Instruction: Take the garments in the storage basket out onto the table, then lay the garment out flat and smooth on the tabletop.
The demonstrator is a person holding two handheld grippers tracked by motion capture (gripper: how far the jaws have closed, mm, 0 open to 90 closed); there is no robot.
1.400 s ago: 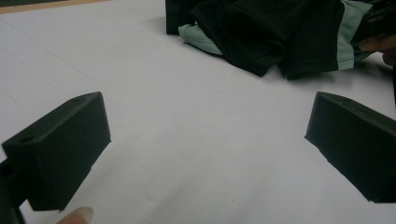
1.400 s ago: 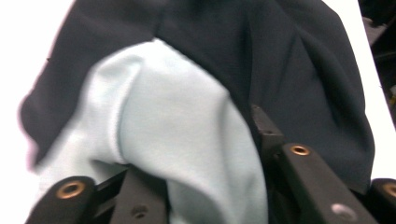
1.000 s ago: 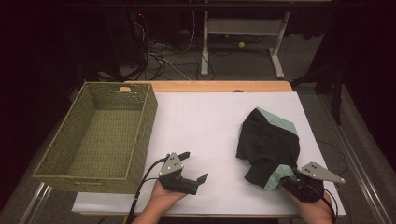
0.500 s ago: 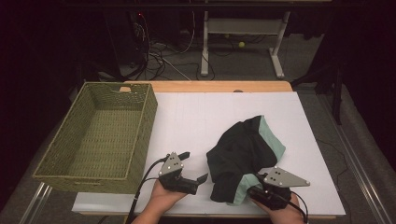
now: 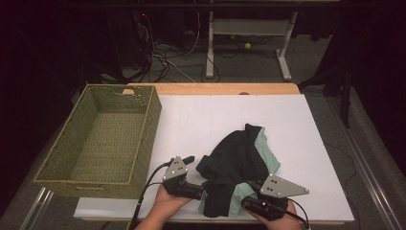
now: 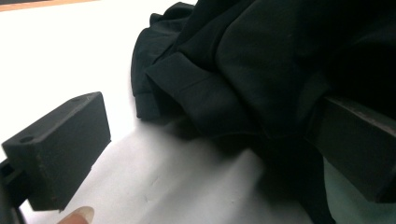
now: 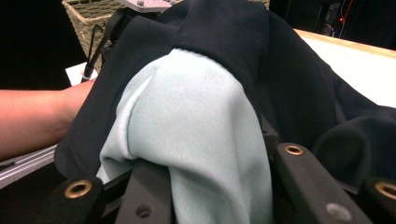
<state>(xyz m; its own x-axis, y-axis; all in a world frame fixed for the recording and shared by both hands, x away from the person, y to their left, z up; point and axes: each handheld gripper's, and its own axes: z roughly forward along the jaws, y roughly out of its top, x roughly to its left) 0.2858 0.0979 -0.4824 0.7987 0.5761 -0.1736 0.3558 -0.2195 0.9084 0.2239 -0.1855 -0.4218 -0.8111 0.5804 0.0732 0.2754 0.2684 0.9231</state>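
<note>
Clamping the garment (image 5: 237,160), the right gripper (image 5: 249,205) faces the open left gripper (image 5: 203,191) beside the basket (image 5: 72,179).

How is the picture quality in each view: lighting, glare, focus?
High view: bright white table sheet, dark surroundings, fairly sharp. Left gripper view: white surface overexposed, black fabric garment lacks detail. Right gripper view: pale green lining close and softly focused, dark background.

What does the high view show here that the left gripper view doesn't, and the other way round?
High view: the woven green rectangular basket at the table's left, and the right gripper gripping the garment's near edge.

Left gripper view: close up, the left gripper has its jaws apart, and a black folded cuff lies between them, unpinched.

Both: the crumpled black garment with pale mint lining on the white table top.
</note>
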